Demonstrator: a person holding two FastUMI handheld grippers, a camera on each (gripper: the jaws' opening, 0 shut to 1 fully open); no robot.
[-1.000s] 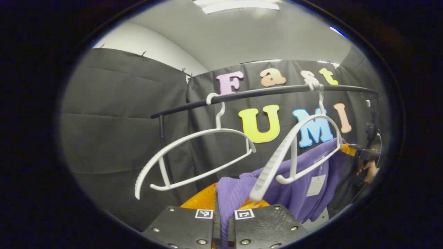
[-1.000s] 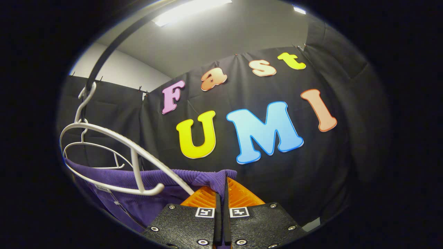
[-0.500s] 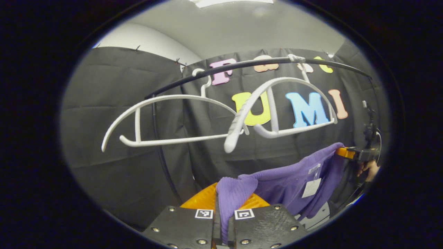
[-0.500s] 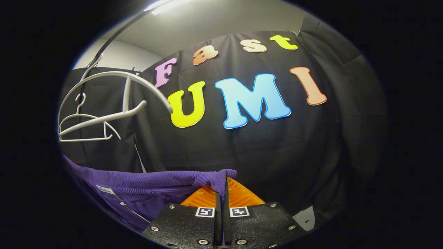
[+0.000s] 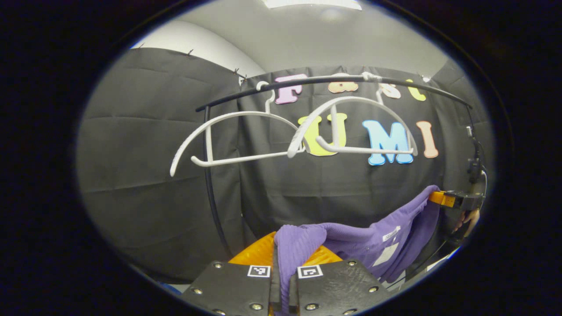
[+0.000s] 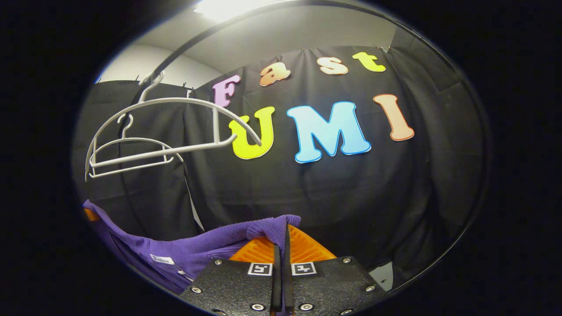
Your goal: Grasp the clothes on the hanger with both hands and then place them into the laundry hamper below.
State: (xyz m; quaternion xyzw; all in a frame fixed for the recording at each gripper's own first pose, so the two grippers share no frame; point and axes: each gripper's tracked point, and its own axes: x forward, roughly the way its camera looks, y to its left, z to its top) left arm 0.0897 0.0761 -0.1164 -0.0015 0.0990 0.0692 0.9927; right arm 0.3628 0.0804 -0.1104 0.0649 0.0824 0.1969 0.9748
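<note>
Jaws of both grippers clamp the purple sweater [image 5: 351, 239] below two bare hangers [image 5: 246, 136] (rail [image 5: 333, 81] overhead).

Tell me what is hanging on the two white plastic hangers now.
Nothing: both white plastic hangers hang bare on the black rail. The purple knitted garment is stretched below them, between both tools.

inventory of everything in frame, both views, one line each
garment: 1, purple, slung between the two grippers, below the hangers
tags: 2, white, on the garment
hangers: 2, white, bare, on the rail
rail: 1, black, across the top
ceiling light: 1, white, overhead
left gripper: 1, shut on the garment's near end
right gripper: 1, shut on the garment's other end
hand: 1, holding the right gripper
</note>
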